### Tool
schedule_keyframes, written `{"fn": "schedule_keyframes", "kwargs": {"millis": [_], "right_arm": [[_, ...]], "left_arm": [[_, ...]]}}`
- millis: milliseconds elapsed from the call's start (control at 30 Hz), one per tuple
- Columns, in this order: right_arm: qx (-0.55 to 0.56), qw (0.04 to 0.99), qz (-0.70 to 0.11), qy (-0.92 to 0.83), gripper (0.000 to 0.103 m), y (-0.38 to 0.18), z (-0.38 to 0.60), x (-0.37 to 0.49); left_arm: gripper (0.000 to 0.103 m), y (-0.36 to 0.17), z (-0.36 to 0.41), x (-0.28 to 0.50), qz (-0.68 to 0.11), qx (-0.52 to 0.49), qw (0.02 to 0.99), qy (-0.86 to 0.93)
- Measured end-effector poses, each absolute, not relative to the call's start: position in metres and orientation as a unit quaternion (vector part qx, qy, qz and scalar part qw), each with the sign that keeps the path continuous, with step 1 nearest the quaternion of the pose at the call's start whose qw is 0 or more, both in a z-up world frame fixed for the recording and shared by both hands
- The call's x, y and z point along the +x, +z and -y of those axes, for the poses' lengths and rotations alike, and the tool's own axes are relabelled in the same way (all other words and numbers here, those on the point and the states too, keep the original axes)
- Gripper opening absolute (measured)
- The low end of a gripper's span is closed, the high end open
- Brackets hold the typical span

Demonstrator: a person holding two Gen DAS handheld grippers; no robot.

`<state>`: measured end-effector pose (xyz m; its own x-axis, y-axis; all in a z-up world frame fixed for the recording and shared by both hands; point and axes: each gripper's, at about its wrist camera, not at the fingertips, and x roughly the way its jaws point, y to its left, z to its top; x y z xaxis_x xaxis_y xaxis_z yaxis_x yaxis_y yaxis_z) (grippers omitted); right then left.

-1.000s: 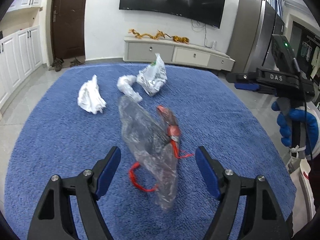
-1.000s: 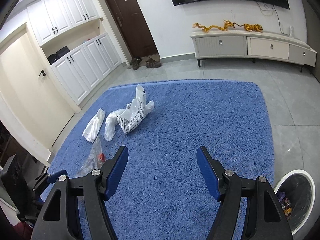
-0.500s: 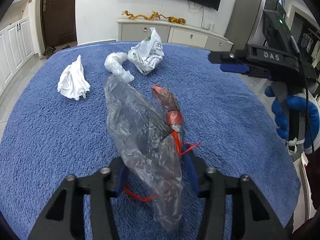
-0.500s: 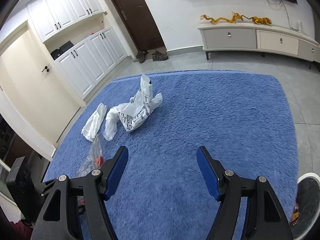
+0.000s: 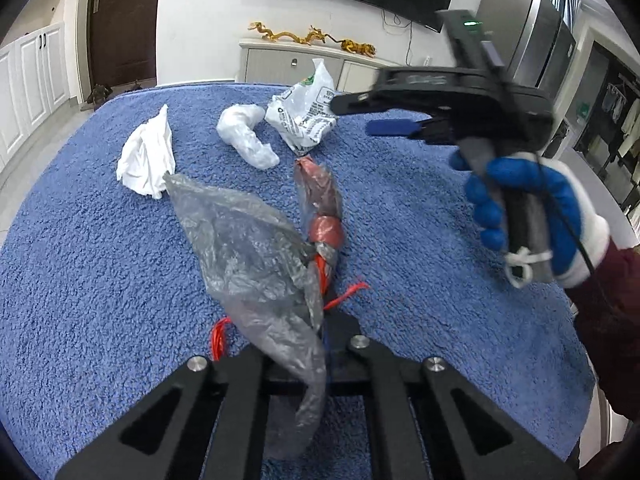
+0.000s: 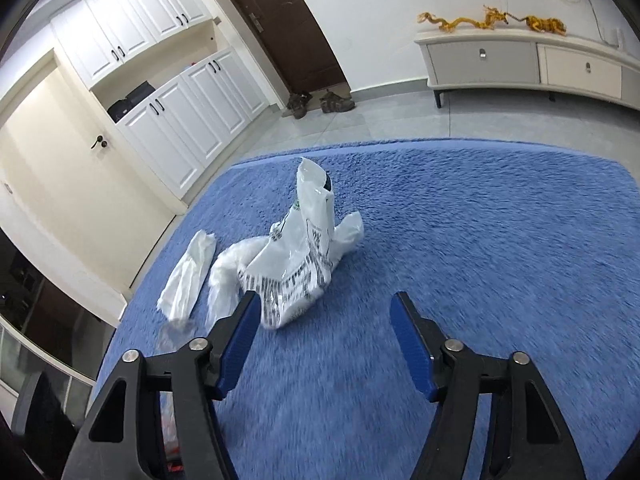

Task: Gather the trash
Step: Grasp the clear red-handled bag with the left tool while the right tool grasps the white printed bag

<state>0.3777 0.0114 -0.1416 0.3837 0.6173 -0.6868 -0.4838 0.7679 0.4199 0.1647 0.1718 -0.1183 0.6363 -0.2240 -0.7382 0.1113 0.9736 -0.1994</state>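
Left gripper (image 5: 320, 344): I see its jaws clamped on the crumpled clear plastic bag with red string (image 5: 256, 264), low over the blue shag rug (image 5: 80, 264) near its near edge. The bag sticks up and forward from the jaws, its knotted reddish end (image 5: 322, 208) leaning toward the rug's middle.

Right gripper (image 6: 322, 340): jaws spread wide, nothing between them. In the left view I see it held level above the rug's right side, gripped by a hand in a blue-and-white glove (image 5: 532, 216), fingers wrapped round the handle, dark red sleeve behind. Its blue pads (image 6: 408, 344) point at the white printed plastic bag (image 6: 304, 256), just short of it; the frame is motion-blurred.

Rest of the trash sits toward the rug's far-left part: a white crumpled tissue (image 5: 148, 156), a rolled translucent white plastic wrap (image 5: 246, 136) just beside the printed bag, touching it in the right view.
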Motion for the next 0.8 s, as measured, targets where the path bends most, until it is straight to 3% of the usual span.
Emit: {"fn": "schedule_keyframes", "kwargs": {"millis": [200, 267, 300, 433, 800], "right_arm": [[0.105, 0.818, -0.462, 0.326, 0.045, -0.162, -0.026, 0.4], [0.122, 0.814, -0.464, 0.327, 0.028, -0.163, -0.025, 0.405], [0.135, 0.806, -0.469, 0.335, 0.012, -0.165, -0.024, 0.407], [0.144, 0.802, -0.465, 0.346, 0.004, -0.16, -0.021, 0.403], [0.137, 0.824, -0.428, 0.345, 0.003, -0.115, 0.043, 0.332]], "left_arm": [[0.004, -0.116, -0.172, 0.161, -0.414, -0.065, 0.904, -0.083], [0.004, -0.115, -0.171, 0.161, -0.415, -0.062, 0.904, -0.078], [0.004, -0.115, -0.17, 0.161, -0.415, -0.06, 0.905, -0.075], [0.004, -0.111, -0.165, 0.155, -0.412, -0.055, 0.907, -0.065], [0.003, -0.085, -0.14, 0.12, -0.398, -0.032, 0.916, -0.05]]}}
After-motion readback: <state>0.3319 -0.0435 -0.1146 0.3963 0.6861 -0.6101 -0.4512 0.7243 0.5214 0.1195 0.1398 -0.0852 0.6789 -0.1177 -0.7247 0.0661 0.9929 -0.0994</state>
